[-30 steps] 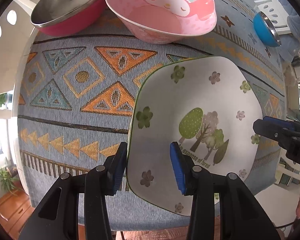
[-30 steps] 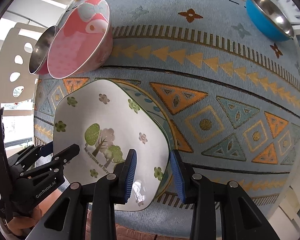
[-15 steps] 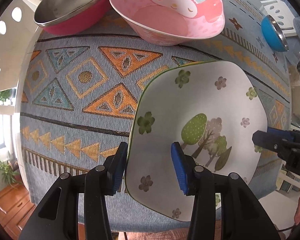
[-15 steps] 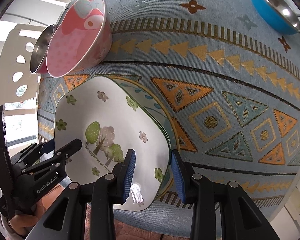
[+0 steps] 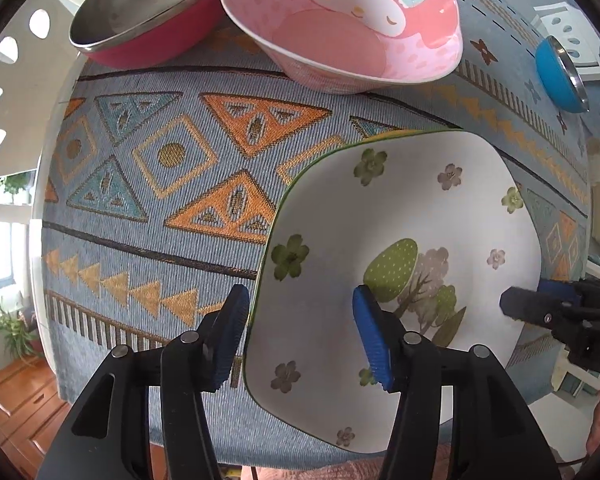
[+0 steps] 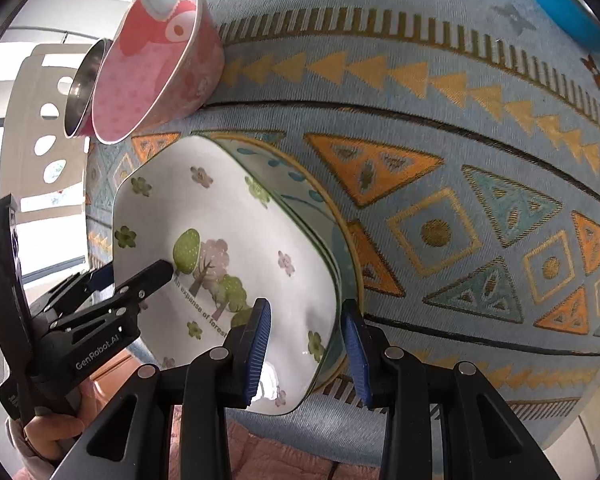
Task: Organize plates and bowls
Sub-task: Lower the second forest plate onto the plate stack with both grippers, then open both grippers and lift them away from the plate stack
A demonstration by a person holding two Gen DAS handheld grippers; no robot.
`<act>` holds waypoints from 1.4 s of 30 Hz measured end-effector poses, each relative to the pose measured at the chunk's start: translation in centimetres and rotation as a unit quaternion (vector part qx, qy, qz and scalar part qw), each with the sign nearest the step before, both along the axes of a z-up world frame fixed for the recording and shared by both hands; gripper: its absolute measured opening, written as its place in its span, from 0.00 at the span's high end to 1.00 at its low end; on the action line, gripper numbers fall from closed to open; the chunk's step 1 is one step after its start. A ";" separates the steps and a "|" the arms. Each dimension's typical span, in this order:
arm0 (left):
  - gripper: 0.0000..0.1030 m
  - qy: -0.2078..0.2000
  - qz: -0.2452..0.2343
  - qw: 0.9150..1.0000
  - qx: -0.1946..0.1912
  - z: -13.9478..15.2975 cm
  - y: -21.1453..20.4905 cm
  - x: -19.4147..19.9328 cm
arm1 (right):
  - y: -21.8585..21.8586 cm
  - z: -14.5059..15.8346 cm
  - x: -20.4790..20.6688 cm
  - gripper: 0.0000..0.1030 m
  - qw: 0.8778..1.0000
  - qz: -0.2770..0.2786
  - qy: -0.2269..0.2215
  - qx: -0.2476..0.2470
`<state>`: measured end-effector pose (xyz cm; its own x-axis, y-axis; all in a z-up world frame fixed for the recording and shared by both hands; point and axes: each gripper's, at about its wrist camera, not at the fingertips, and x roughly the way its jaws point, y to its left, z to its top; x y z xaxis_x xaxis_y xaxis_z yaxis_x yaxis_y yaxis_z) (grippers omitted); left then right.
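A white square plate (image 5: 400, 216) with flowers and trees lies on top of another plate with a blue and green rim (image 6: 308, 196), near the table's front edge. My left gripper (image 5: 300, 336) is open, its jaws astride the white plate's left rim. My right gripper (image 6: 306, 344) is open, its jaws astride the right rims of the stacked plates (image 6: 236, 240). Each gripper shows in the other's view: the right one (image 5: 540, 312) and the left one (image 6: 140, 280).
A pink cartoon bowl (image 5: 340, 20) and a red steel bowl (image 5: 140, 20) stand side by side at the back. A blue steel bowl (image 5: 560, 72) sits far right. The patterned tablecloth (image 5: 160, 184) covers the table; white chairs (image 6: 48, 120) stand beyond.
Both grippers have edged slightly forward over the plate rims. The plates lie in the same place.
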<state>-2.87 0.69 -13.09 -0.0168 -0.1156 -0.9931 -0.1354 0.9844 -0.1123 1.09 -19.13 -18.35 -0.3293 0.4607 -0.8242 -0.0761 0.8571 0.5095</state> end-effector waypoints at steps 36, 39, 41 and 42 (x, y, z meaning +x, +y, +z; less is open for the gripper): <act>0.44 -0.023 0.007 0.999 0.024 6.8 -6.9 4.2 | -10.6 -0.3 1.5 0.57 0.999 -0.038 -0.013 0.015; 0.43 -0.010 0.003 1.000 0.022 6.1 -9.0 5.6 | -12.2 -0.5 2.7 0.57 0.999 -0.039 -0.018 0.007; 0.42 -0.009 0.001 1.000 0.019 6.0 -9.9 6.3 | -12.9 -0.6 3.1 0.57 0.999 -0.043 -0.022 0.005; 0.42 -0.008 -0.001 1.000 0.022 6.0 -10.5 6.8 | -13.5 -0.7 3.5 0.57 0.999 -0.046 -0.023 0.005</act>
<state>3.96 -9.79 -7.06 -0.0022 -0.0722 -0.9974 -0.1311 0.9888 -0.0713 4.62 -32.66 -19.02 -0.2469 0.4959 -0.8325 -0.0205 0.8563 0.5161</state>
